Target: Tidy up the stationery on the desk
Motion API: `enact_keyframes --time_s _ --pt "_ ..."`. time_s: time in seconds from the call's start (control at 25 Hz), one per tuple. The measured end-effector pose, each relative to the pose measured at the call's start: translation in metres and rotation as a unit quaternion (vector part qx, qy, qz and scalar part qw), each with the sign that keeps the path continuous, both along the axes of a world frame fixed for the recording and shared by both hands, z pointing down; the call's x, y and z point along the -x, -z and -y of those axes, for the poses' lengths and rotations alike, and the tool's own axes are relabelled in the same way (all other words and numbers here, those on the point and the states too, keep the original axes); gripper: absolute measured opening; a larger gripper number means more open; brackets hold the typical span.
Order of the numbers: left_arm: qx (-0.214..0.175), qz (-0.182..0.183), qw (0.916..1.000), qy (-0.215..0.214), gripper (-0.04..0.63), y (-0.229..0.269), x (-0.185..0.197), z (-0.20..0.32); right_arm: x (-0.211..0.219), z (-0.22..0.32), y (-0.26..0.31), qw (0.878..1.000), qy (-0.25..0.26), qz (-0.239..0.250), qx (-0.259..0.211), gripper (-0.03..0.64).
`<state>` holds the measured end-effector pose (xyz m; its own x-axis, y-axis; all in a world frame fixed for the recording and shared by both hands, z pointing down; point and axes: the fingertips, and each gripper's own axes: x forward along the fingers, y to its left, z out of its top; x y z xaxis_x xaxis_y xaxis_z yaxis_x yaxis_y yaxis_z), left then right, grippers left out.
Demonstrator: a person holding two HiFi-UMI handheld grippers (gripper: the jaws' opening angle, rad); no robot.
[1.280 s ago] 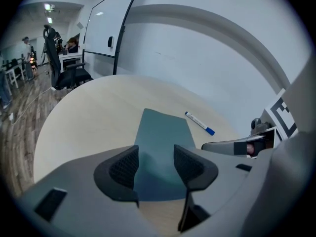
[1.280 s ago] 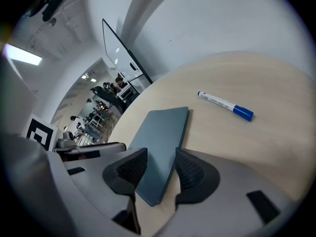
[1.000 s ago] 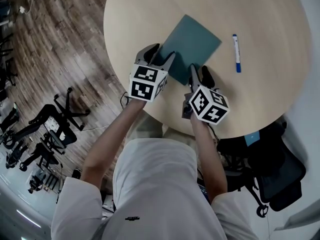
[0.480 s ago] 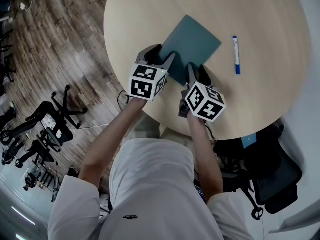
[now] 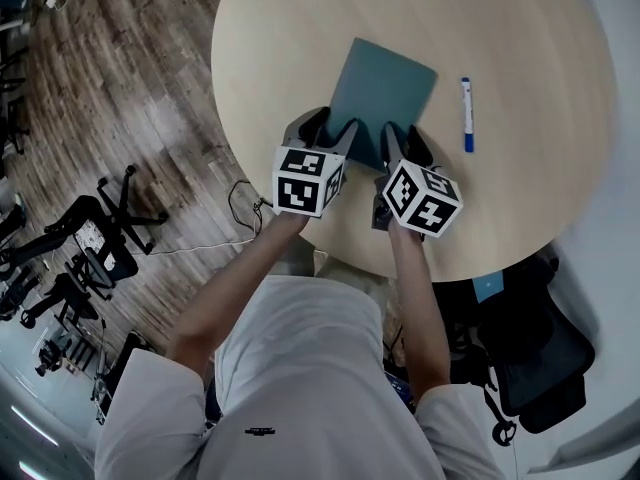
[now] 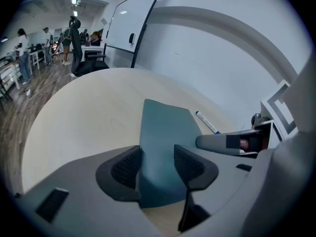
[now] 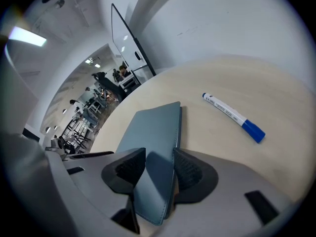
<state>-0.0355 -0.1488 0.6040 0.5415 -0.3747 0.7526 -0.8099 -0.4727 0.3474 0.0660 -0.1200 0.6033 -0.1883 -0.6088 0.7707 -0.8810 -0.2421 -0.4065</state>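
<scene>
A teal notebook (image 5: 385, 93) lies on the round, pale wooden table (image 5: 520, 28), with its near edge toward me. My left gripper (image 5: 328, 130) is shut on the notebook's near left corner, and the cover (image 6: 163, 127) curves up between its pads. My right gripper (image 5: 403, 146) is shut on the near right corner, where the notebook (image 7: 153, 127) sits tilted between the pads. A white marker pen with a blue cap (image 5: 466, 114) lies on the table right of the notebook, apart from it; it also shows as the pen (image 7: 234, 116) in the right gripper view.
The table's near edge runs just behind both grippers. Black office chairs (image 5: 110, 238) stand on the wooden floor at left, and another chair (image 5: 540, 348) sits below the table at right. A cable (image 5: 245, 203) lies on the floor. A whiteboard (image 6: 131, 26) stands beyond the table.
The notebook has turned from a diagonal lie to nearly square with me and shifted slightly right. Both grippers moved with it, staying on its near edge.
</scene>
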Motion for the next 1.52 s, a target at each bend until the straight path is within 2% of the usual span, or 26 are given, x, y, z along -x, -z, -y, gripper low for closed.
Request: enact_keyframes --time_s 0.32,1.04,1.24,1.36,1.52 --pt "0.012 0.001 0.9999 0.011 0.221 0.000 -0.008 -0.019 -0.013 0.005 -0.002 0.999 0.049 -0.018 -0.004 0.199" --pt "0.026 -0.004 0.9995 0.020 0.221 0.001 -0.024 -0.041 -0.026 0.005 -0.009 0.993 0.114 -0.035 -0.009 0.201" --pt "0.026 0.006 0.9995 0.015 0.221 0.003 -0.025 -0.044 -0.026 0.005 -0.006 0.992 0.126 -0.031 -0.009 0.201" --pt "0.031 0.004 0.9993 0.020 0.221 0.006 -0.026 -0.045 -0.032 0.005 0.000 0.993 0.115 -0.030 -0.021 0.201" --pt "0.007 -0.002 0.9997 0.021 0.221 0.026 -0.034 -0.046 -0.049 0.004 0.015 0.992 0.106 -0.055 -0.045 0.201"
